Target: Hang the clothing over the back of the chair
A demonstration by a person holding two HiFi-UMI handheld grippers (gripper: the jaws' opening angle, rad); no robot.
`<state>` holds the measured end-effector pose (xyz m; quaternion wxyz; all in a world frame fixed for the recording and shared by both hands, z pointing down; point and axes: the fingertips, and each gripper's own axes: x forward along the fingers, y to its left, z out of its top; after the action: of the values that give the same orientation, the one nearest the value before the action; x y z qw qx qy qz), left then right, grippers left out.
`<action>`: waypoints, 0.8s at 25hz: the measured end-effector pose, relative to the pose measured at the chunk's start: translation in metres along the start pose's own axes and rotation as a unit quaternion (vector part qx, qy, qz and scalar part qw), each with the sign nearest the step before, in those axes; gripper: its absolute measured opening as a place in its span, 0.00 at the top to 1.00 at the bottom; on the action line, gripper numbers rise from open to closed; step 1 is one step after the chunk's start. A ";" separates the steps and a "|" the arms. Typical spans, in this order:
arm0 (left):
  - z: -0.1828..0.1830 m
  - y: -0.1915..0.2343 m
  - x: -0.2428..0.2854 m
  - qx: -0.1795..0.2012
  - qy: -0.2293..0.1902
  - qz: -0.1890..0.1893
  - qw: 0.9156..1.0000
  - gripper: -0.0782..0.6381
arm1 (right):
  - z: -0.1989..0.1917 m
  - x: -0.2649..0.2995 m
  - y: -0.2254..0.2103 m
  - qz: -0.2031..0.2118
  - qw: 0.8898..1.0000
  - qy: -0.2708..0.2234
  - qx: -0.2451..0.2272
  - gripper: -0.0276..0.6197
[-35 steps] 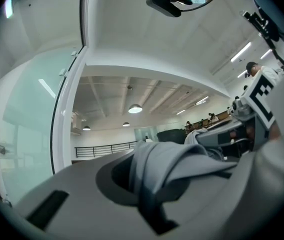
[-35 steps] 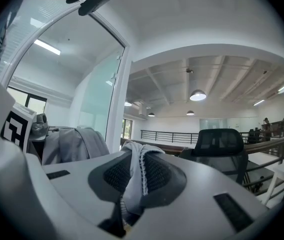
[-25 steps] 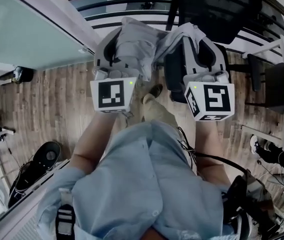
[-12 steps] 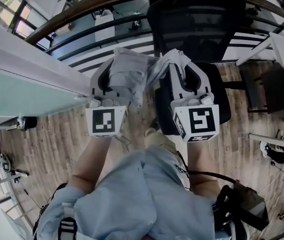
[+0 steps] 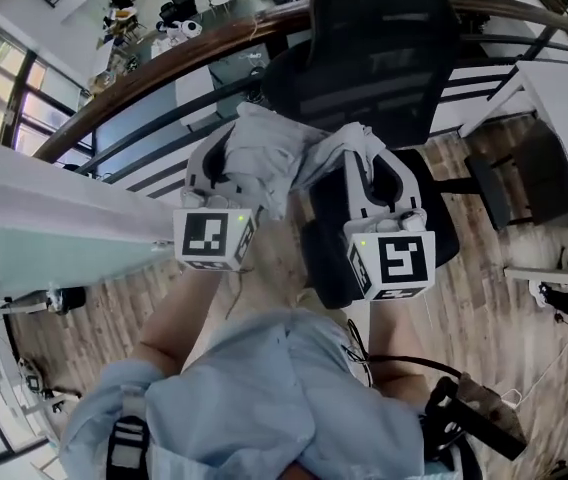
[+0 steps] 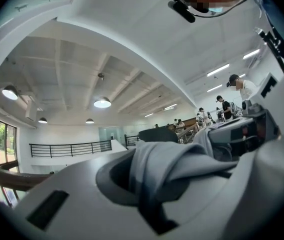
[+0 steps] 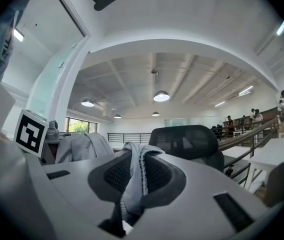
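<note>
the left gripper and right gripper each pinch the grey clothing, holding it up just in front of the black chair

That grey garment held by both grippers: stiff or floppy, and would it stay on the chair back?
Probably floppy: the grey garment bunches in soft folds between the left gripper and right gripper. Likely light, since small pinches of cloth in the jaws carry it. On the chair back it might slide off unless draped evenly.
</note>
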<state>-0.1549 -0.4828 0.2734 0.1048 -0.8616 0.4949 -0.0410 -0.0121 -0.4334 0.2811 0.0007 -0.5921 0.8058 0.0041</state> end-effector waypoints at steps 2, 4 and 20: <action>0.014 0.000 0.011 0.005 -0.009 -0.007 1.000 0.85 | 0.011 -0.001 -0.009 -0.011 1.000 -0.008 -0.001 0.88; 0.028 -0.001 0.021 0.015 -0.023 -0.017 0.999 0.85 | 0.021 -0.003 -0.018 -0.023 1.000 -0.014 -0.005 0.88; 0.028 0.024 0.133 -0.037 -0.039 -0.113 0.992 0.85 | 0.026 0.065 -0.068 -0.111 0.993 0.016 -0.031 0.87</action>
<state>-0.1027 -0.6048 0.2366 0.0869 -0.9162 0.3911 -0.0002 0.0335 -0.5152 0.2544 -0.0305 -0.6778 0.7343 0.0192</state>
